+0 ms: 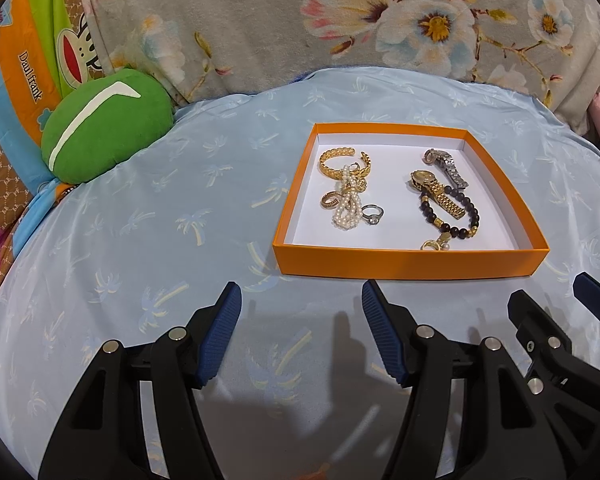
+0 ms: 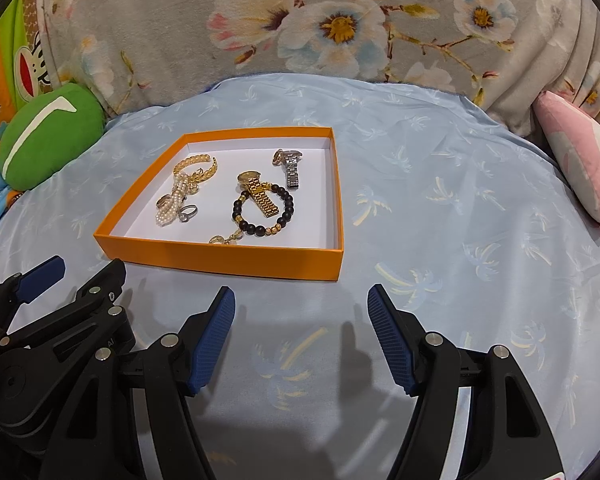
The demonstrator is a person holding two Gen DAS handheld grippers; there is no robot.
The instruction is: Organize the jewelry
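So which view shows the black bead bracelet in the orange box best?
The right wrist view: the black bead bracelet reads as a nearly full loop under the gold watch. In the left wrist view the bracelet looks foreshortened into a flatter arc, though still unobstructed.

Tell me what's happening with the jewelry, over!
Left gripper open, empty. Right gripper open, empty. Jewelry all lying in orange box, untouched. Nothing in the way.
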